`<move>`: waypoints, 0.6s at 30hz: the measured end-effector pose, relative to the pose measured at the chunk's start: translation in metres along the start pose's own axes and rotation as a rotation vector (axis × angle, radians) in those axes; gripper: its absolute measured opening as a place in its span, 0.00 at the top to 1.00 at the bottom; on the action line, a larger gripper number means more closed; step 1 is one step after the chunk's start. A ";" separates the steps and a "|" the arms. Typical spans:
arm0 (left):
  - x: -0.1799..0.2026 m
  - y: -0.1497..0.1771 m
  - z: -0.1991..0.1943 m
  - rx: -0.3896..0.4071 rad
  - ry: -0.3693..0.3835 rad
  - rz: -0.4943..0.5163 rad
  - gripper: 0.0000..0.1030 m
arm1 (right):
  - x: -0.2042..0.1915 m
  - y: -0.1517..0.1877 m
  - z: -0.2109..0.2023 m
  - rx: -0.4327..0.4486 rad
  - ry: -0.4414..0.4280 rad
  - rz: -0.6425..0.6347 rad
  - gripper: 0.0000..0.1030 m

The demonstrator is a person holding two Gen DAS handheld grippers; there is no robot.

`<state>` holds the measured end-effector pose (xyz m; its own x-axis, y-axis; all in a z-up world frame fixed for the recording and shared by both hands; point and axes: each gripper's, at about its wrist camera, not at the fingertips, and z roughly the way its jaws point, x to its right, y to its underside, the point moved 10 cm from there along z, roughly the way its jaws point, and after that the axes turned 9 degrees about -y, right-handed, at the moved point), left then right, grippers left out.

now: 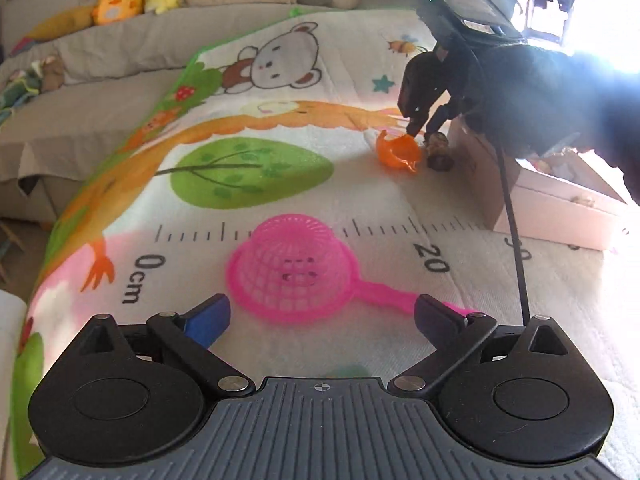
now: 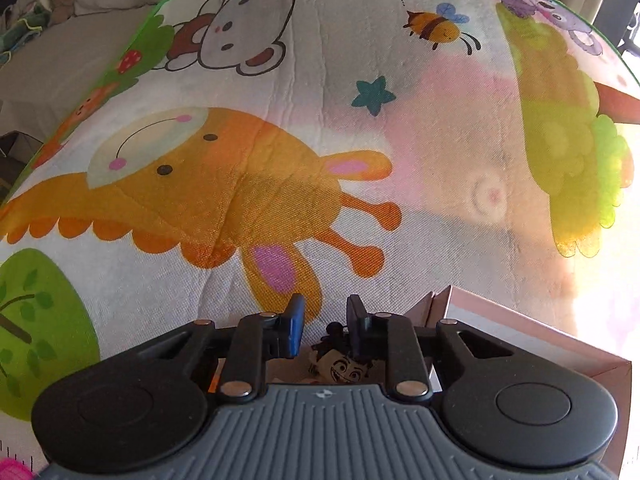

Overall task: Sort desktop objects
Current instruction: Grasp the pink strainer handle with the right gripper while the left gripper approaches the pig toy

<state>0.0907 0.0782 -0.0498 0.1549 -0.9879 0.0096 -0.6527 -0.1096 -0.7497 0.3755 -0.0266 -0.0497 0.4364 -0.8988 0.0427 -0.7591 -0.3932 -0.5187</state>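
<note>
A pink mesh strainer [image 1: 286,272] lies dome up on the cartoon play mat [image 1: 280,184], its handle running right. My left gripper [image 1: 322,314] hovers just short of it, wide open, nothing between the fingers. Farther right an orange toy [image 1: 398,154] sits beside a small brown figure [image 1: 438,152]. My right gripper [image 1: 424,128], in a dark-gloved hand, points down over these two. In the right wrist view its jaws [image 2: 325,330] stand a narrow gap apart. The figure's grinning head [image 2: 344,368] lies below them, partly hidden by one finger; no pad visibly presses on it.
A pale pink box [image 1: 560,208] [image 2: 520,336] stands open at the mat's right side, next to the figure. A black cable [image 1: 516,240] hangs from the right gripper. Plush toys [image 1: 118,0] line the grey cushions at the back. The mat's green edge falls off to the left.
</note>
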 end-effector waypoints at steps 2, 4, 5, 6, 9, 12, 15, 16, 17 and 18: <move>0.004 -0.004 0.004 0.005 0.000 0.007 0.02 | -0.009 0.007 -0.007 -0.009 -0.052 0.003 0.79; 0.009 -0.007 0.008 0.008 0.005 0.014 0.01 | -0.021 0.021 -0.013 -0.049 -0.150 0.044 0.80; 0.011 -0.008 0.010 0.008 0.013 0.018 0.01 | -0.027 0.028 -0.016 -0.067 -0.189 0.053 0.80; 0.013 -0.008 0.011 0.007 0.021 0.024 0.01 | -0.035 0.037 -0.020 -0.081 -0.223 0.047 0.80; 0.017 -0.007 0.013 0.004 0.035 0.035 0.01 | -0.058 0.063 -0.032 -0.108 -0.290 0.001 0.80; 0.017 -0.006 0.011 -0.001 0.072 0.024 0.01 | -0.077 0.086 -0.048 -0.119 -0.360 -0.035 0.80; 0.006 -0.009 0.009 -0.019 0.123 -0.039 0.01 | -0.086 0.114 -0.069 -0.161 -0.464 -0.015 0.80; -0.002 -0.012 0.010 -0.024 0.120 -0.068 0.01 | -0.087 0.124 -0.077 -0.159 -0.478 -0.018 0.80; -0.008 -0.015 0.010 -0.026 0.112 -0.089 0.01 | -0.086 0.131 -0.084 -0.151 -0.479 -0.021 0.80; -0.016 -0.019 0.012 -0.028 0.100 -0.113 0.01 | -0.083 0.143 -0.094 -0.128 -0.469 -0.034 0.80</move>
<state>0.1093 0.0975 -0.0432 0.1551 -0.9750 0.1594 -0.6557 -0.2223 -0.7216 0.1852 -0.0266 -0.0472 0.6105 -0.7119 -0.3470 -0.7810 -0.4683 -0.4132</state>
